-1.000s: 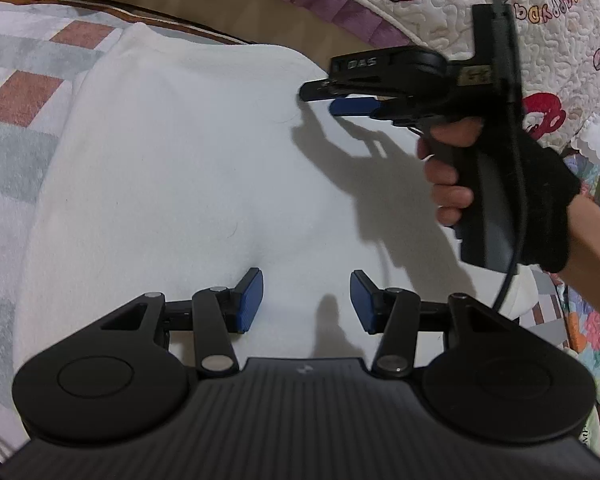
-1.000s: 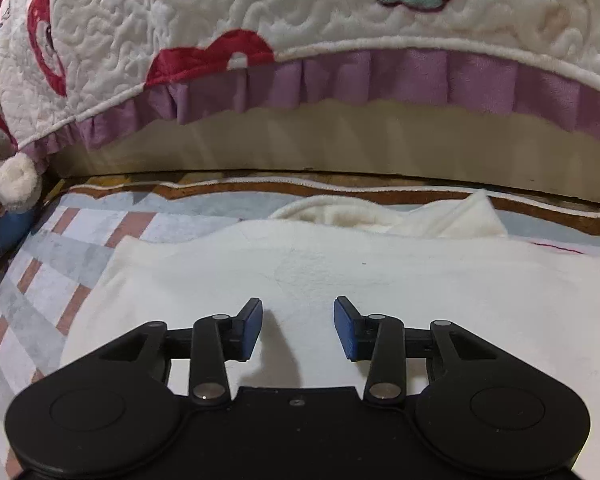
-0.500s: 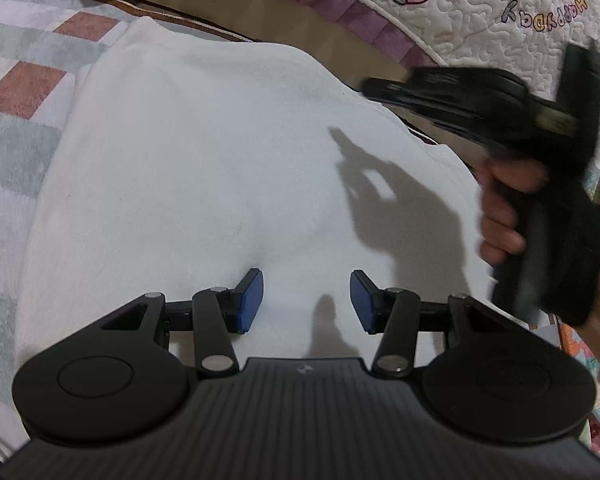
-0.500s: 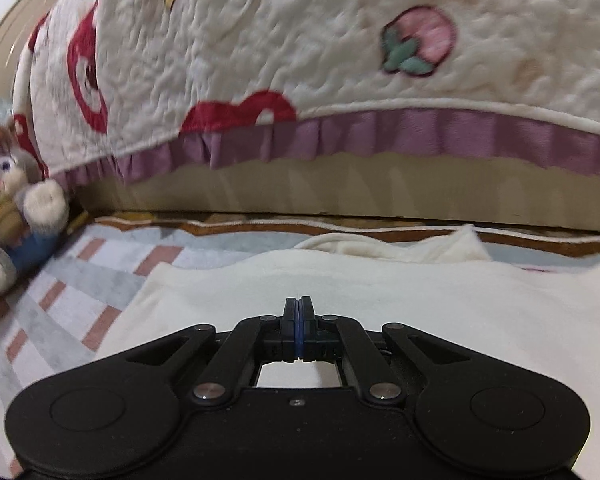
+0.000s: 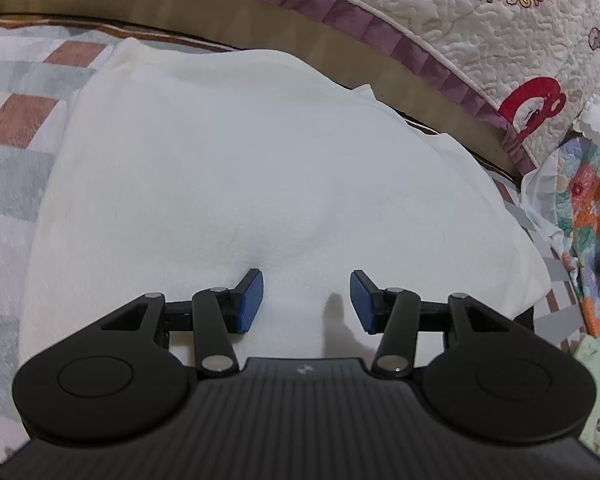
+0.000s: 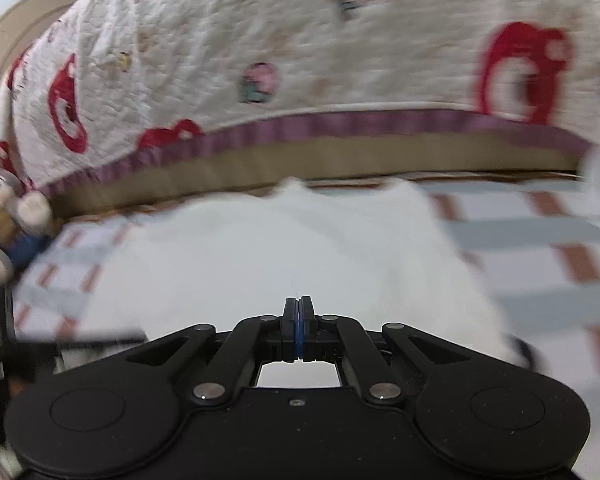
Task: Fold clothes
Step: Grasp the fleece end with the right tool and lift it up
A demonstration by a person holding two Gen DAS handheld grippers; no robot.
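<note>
A white garment (image 5: pixel 260 160) lies folded and flat on the checked bedspread (image 5: pixel 20 128). My left gripper (image 5: pixel 305 276) is open at the garment's near edge, and its left fingertip dents the cloth slightly. Nothing is pinched between its blue pads. The right wrist view is blurred. It shows the same white garment (image 6: pixel 280 260) ahead and my right gripper (image 6: pixel 299 300) shut above it, pads together with no cloth between them. The right gripper is out of sight in the left wrist view.
A quilted cover (image 5: pixel 480 40) with red prints and a purple frill hangs over the tan bed side behind the garment. Floral fabric (image 5: pixel 588 200) lies to the right. A stuffed toy (image 6: pixel 4 216) sits at far left. Checked bedspread (image 6: pixel 540 240) shows right of the garment.
The right gripper shut its jaws, lifted off the garment's far edge and swept out of the left wrist view to the right. The left gripper stayed where it was, open.
</note>
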